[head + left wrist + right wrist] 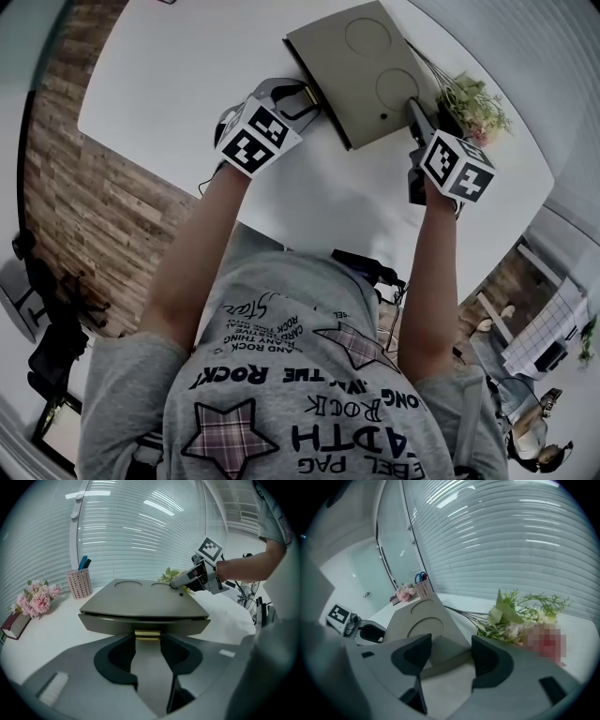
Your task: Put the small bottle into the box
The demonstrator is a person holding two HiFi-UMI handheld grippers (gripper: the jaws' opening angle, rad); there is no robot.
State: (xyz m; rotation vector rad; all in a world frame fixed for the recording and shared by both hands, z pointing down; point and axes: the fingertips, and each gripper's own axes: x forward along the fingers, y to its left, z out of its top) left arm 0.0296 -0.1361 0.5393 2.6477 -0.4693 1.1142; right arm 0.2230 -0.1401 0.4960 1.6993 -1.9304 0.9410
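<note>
Scene: a person stands at a white table (187,84) with a gripper in each hand, both at a flat grey-green box (352,70).
Box: lid closed, two round recesses on top, a gold clasp (147,633) on its near-left edge.
Small bottle: not visible in any view; I cannot say where it is.
Left gripper (298,98): fingers released and spread wide, holding nothing, with the clasp just beyond the tips, centred on the gap.
Right gripper (412,105): at the box's near-right corner, fingers apart with the corner in the gap; no firm grasp shows.
Nearby: a loose bouquet (473,103) to the right of the box; a pen holder (78,583) and pink flowers (37,599) farther off.
Step in hand: probably opening the box, since nothing can go in while the lid is shut.
Next move: likely the left fingers catching the clasp edge and lifting while the right steadies the corner; then the bottle must be found.
</note>
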